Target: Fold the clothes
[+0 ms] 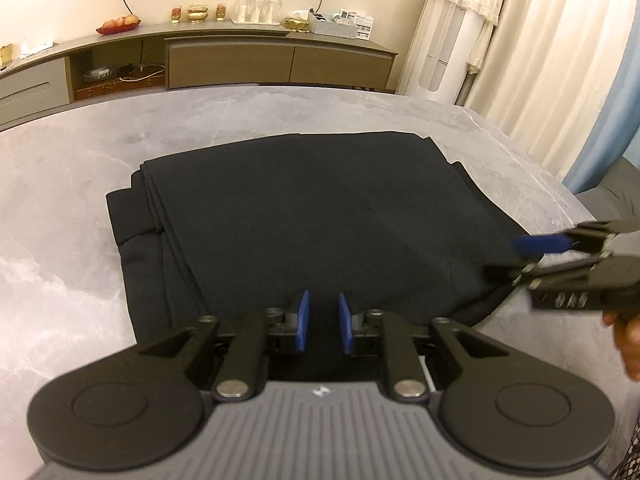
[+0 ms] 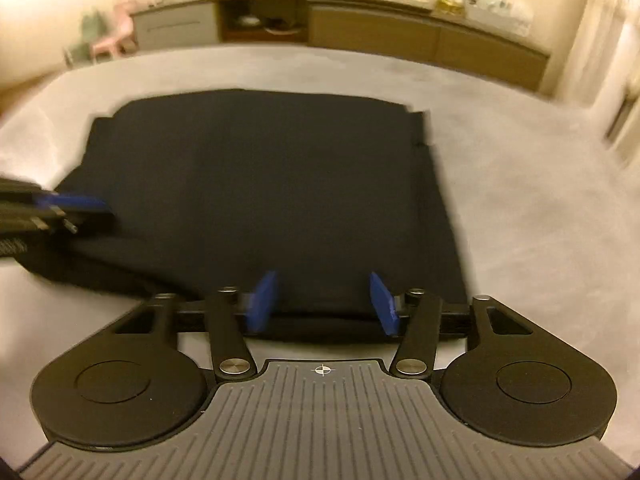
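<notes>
A black garment [image 1: 300, 208] lies folded in a flat stack on the grey marble table [image 1: 60, 200], with layered edges showing on its left side. My left gripper [image 1: 324, 300] hovers over the garment's near edge, its blue pads slightly apart with nothing between them. My right gripper [image 1: 508, 258] comes in from the right at the garment's right edge. In the right wrist view, the right gripper [image 2: 323, 280] stands wide open over the near edge of the garment [image 2: 260, 184]. The left gripper [image 2: 92, 210] shows blurred at the left.
A long sideboard [image 1: 280, 56] with glasses, a fruit dish and boxes runs behind the table. White curtains [image 1: 540, 60] and a white tower fan [image 1: 444, 52] stand at the back right. A hand [image 1: 626, 340] shows at the right edge. Bare table [image 2: 540, 200] surrounds the garment.
</notes>
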Available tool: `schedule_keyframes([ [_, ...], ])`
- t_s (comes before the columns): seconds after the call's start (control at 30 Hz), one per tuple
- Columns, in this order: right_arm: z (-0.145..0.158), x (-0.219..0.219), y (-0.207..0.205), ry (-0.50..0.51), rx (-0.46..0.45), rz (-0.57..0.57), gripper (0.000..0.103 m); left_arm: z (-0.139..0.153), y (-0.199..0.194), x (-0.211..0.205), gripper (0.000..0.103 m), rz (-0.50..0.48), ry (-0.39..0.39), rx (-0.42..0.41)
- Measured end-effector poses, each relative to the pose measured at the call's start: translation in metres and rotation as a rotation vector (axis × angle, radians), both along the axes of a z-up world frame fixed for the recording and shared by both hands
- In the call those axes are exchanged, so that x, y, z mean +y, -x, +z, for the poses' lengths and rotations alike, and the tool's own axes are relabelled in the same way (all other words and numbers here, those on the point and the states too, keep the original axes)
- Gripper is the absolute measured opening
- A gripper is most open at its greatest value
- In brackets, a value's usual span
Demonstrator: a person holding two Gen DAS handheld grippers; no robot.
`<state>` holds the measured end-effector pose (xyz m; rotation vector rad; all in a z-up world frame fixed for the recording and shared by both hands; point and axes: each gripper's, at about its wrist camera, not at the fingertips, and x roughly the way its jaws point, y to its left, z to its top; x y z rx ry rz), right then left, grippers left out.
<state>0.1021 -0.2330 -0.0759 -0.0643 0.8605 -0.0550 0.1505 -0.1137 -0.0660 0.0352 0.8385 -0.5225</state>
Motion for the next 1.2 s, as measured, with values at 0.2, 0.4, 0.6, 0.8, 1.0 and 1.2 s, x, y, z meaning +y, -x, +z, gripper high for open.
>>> schedule_keyframes([
  [0.2, 0.024, -0.012, -0.008, -0.110, -0.175, -0.047, 0.061, 0.000, 0.001, -0.002, 0.018, 0.002, -0.009, -0.007],
  [0.4, -0.009, -0.016, -0.033, -0.077, -0.021, -0.055, 0.079, 0.001, -0.001, -0.004, 0.019, 0.012, -0.013, -0.003],
  [0.6, 0.012, -0.034, 0.000, -0.198, -0.097, -0.142, 0.078, 0.024, 0.016, 0.005, 0.048, 0.053, 0.011, -0.042],
  [0.8, 0.016, -0.035, 0.028, -0.205, -0.086, -0.159, 0.083, 0.050, 0.054, 0.015, 0.096, 0.113, 0.036, -0.114],
  [1.0, 0.018, -0.014, 0.064, -0.177, -0.073, -0.071, 0.086, 0.029, 0.088, -0.003, 0.103, 0.119, -0.055, -0.073],
  [1.2, 0.016, -0.001, 0.086, -0.155, -0.068, -0.015, 0.086, 0.016, 0.103, -0.013, 0.103, 0.113, -0.018, -0.030],
])
